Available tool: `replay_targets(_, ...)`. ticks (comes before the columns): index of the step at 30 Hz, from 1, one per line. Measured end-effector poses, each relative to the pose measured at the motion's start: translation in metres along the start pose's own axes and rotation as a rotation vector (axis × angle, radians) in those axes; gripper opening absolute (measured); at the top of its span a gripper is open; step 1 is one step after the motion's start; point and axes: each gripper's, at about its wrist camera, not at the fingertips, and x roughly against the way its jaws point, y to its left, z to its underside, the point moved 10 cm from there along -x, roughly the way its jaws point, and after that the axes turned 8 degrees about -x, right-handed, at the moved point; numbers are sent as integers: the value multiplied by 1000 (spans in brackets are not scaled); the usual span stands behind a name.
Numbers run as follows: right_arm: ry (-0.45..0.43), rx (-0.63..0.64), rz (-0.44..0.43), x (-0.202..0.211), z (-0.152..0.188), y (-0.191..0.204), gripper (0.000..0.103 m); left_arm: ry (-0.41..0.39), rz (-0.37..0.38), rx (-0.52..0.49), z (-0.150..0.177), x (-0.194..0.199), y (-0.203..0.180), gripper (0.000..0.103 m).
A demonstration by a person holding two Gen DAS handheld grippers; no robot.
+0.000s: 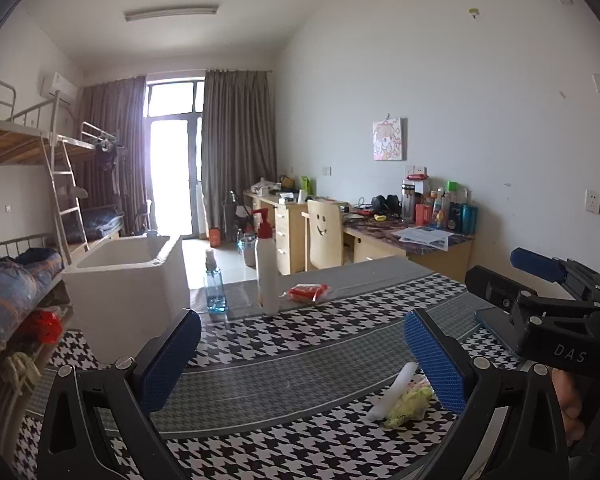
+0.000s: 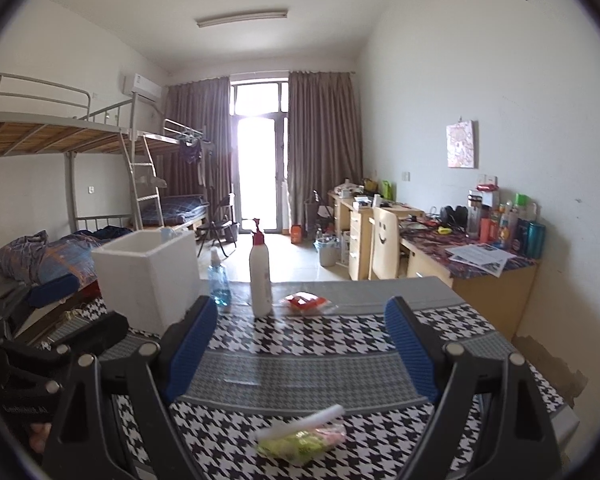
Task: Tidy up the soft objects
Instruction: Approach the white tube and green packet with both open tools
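A soft clear packet with yellow-green and pink contents and a white strip (image 1: 402, 398) lies on the houndstooth tablecloth (image 1: 300, 332), just left of my left gripper's right finger. In the right wrist view the packet (image 2: 304, 436) lies between and below the fingers. A red and white soft packet (image 1: 309, 293) (image 2: 305, 303) lies farther back by the bottles. A white foam box (image 1: 128, 288) (image 2: 150, 276) stands at the left. My left gripper (image 1: 300, 364) is open and empty. My right gripper (image 2: 300, 356) is open and empty; it also shows in the left wrist view (image 1: 540, 308).
A white pump bottle (image 1: 268, 264) (image 2: 260, 276) and a blue spray bottle (image 1: 214, 286) (image 2: 219, 280) stand at the table's far side. Bunk beds (image 2: 60, 184) are at the left. Cluttered desks (image 2: 472, 248) and a chair (image 2: 384, 248) line the right wall.
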Motion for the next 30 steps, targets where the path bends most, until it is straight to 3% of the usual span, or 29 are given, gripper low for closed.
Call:
replay_targets(23, 104, -59, 99, -2, 50, -48, 89, 141, 96, 34, 38, -35, -28, 102)
replay_targets(30, 155, -82, 77, -4, 60, -53, 89, 184, 108, 21, 50, -47, -37, 102)
